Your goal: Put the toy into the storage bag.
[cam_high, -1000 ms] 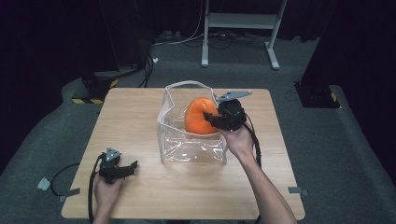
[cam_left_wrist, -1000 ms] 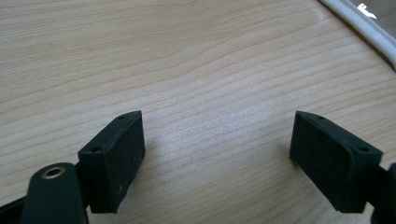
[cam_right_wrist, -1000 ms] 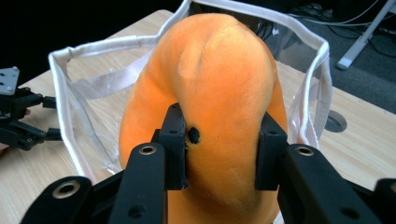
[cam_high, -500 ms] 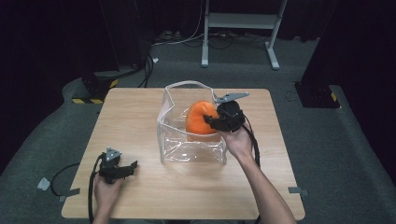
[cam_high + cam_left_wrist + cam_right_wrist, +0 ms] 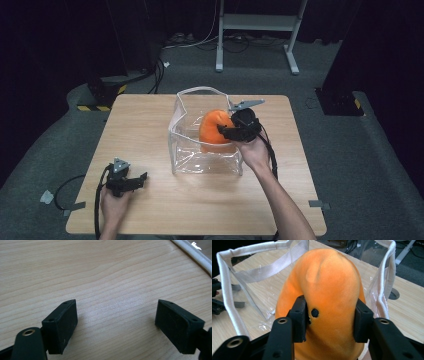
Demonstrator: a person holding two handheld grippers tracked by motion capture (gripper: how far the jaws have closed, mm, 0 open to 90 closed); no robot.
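Lowering slightly, the right gripper [image 5: 226,132] is clenching the orange plush toy [image 5: 214,129] inside the clear bag [image 5: 200,159]; the left gripper [image 5: 140,178] is resting released near the bench's [image 5: 150,120] front-left corner.

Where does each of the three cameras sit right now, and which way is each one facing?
High view: fixed above the person's side, looking forward and down on the wooden table; both forearms enter from the bottom, with left gripper and right gripper.
Left gripper view: rides the left gripper, looking down at bare tabletop between wide-open jaws.
Right gripper view: rides the right gripper, facing the orange plush toy clamped inside the clear bag.
Shared: the toy and bag also appear in the high view.
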